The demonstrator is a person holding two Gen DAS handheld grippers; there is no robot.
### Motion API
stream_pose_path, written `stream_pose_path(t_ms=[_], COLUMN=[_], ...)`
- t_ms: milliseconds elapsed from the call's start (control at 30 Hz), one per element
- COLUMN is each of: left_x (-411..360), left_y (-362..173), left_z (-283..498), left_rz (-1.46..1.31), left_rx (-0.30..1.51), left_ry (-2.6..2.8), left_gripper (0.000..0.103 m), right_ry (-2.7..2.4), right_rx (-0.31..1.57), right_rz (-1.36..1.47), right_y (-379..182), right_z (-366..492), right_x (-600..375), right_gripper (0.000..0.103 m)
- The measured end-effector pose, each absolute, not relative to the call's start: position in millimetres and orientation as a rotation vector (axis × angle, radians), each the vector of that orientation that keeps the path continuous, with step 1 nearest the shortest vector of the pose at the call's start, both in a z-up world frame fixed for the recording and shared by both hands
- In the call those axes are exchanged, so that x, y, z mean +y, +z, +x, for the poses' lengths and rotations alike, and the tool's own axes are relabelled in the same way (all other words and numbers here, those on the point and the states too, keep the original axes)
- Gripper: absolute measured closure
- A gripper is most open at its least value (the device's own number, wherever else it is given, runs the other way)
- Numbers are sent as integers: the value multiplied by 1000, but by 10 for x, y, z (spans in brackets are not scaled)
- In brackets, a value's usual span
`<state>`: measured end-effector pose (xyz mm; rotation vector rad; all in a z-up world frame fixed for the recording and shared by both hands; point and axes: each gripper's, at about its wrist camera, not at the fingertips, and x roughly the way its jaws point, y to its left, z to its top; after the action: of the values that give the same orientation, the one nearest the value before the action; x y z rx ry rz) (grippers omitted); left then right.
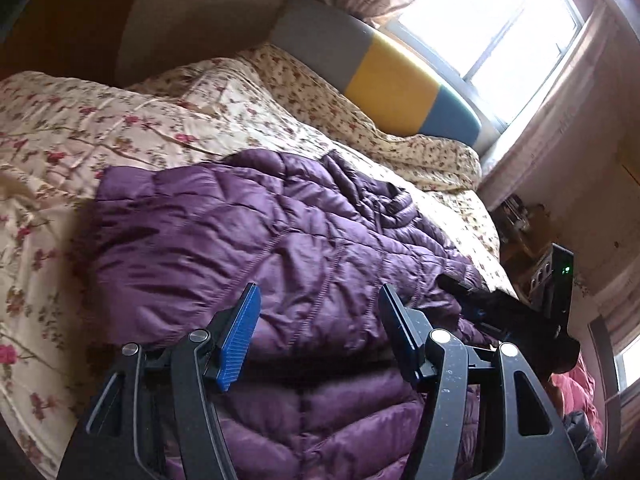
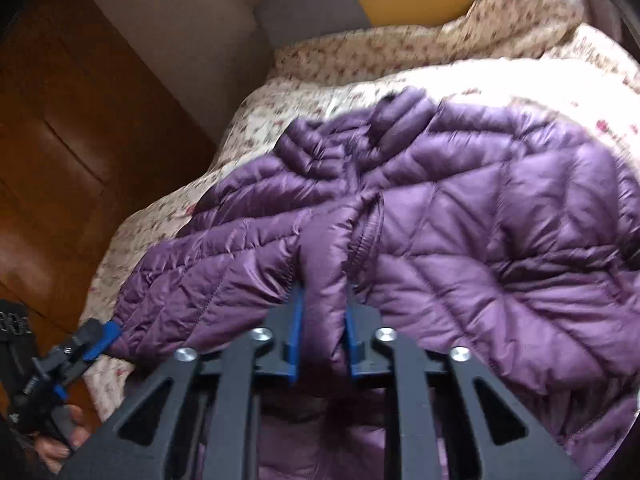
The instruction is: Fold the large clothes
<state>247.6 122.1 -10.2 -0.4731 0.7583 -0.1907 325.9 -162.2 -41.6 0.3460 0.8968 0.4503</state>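
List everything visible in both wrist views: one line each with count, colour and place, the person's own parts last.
jacket: one, purple quilted, spread on the bed, a fold pinched in the right tongs.
quilt: one, cream with red flowers, covering the bed.
headboard: one, grey, yellow and blue panels, at the bed's far end.
window: one, bright, behind the headboard.
curtain: pinkish, beside the window; count unclear.
door: brown wood, left of the bed.
left tongs: one, black with blue pads, open over the jacket.
right tongs: one, black with blue pads, shut on a jacket fold.
hand: one, holding the left tongs' handle.
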Motion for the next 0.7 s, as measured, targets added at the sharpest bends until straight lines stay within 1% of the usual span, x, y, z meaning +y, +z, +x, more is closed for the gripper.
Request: stream_pose_path(t_ms=[167,400,500,700], left_x=[1461,1895,1837,1333], left_y=[-50,-8,3,-69], left_z=[2399,2382,2438,2688], left_rz=[-481,-533,-492,-320], left_rx=[726,687,689,746], left_ry=[-140,-51,-59,-139], left_gripper=[42,42,42,42], right_ry=[320,179,124,77], right_rx=[808,801,822,869], right_rz=[298,287,262,231], right_y=[-227,-238,-320,-565], right_z=[3202,3262,3291,3313], right_x=[-1898,-2388,-2487,-2562], right_gripper=[92,92,92,92])
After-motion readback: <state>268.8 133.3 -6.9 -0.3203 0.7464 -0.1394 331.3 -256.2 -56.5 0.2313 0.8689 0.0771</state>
